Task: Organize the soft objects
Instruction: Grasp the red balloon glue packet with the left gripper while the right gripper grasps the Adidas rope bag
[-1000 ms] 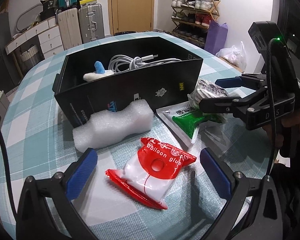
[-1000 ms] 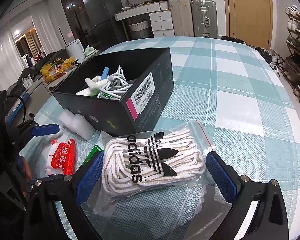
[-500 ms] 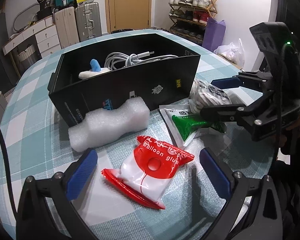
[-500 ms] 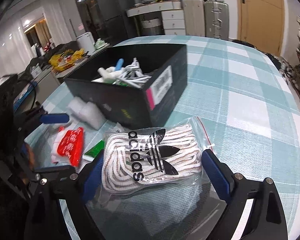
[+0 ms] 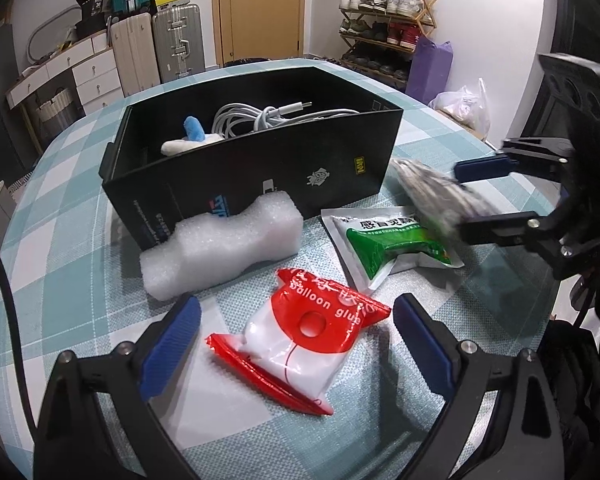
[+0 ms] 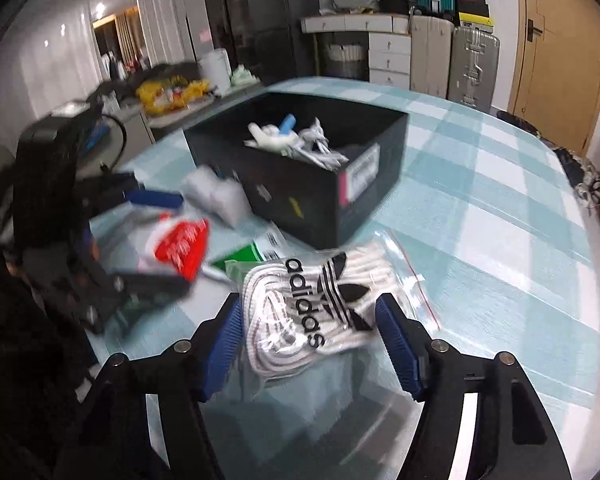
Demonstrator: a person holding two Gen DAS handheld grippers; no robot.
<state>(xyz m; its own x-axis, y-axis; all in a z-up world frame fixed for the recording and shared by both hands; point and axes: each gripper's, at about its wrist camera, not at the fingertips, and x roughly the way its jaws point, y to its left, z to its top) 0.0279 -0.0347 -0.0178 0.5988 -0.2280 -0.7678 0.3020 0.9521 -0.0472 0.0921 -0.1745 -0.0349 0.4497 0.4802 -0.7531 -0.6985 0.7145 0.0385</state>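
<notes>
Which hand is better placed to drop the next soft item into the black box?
Right, probably. The right claw has been closing around the bag of laces, pads at its sides, and seems to have raised it. The left claw only straddles the balloon glue packet lying on the table, beside the black box.

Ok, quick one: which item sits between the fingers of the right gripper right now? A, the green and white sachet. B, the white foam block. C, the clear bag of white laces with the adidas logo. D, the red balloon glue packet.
C: in the right wrist view the bag of laces lies between the blue pads of the right gripper, whose jaws have just been closing on it; the balloon glue packet lies by the left gripper.
</notes>
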